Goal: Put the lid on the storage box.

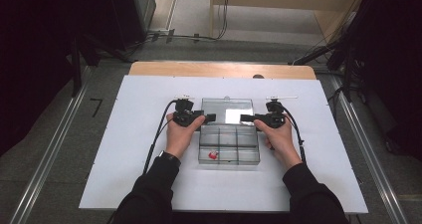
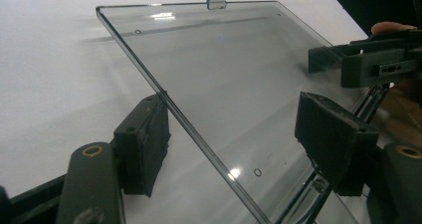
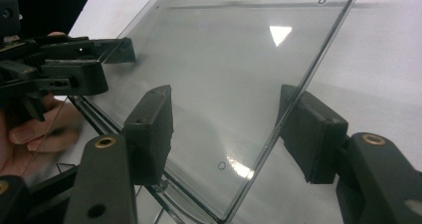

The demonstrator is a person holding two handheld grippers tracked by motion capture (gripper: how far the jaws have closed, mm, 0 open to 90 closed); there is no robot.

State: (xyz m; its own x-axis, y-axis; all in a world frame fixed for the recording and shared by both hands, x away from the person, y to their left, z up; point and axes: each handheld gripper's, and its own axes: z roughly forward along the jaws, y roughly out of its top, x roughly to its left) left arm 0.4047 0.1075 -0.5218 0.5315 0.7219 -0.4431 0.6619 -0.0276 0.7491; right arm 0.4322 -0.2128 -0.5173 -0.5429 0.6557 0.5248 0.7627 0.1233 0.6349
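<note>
High view: a clear box (image 1: 229, 145) sits mid-tabletop (image 1: 134, 149), its lid (image 1: 226, 110) laid open on the far side. The left hand-held gripper (image 1: 208, 118) and right hand-held gripper (image 1: 245, 118) each straddle a side edge of the lid, jaws spread, pads not pressing. A red piece (image 1: 213, 155) lies in a near compartment.

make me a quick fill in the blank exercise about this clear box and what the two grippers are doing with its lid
1. The lid of the compartment box is made of clear ____.
2. The left gripper and the right gripper each straddle a side ____ of the lid with their jaws.
3. A small ____ item lies in a front compartment of the box.
4. The box rests on a ____ table.

Missing words: plastic; edge; red; white
</note>
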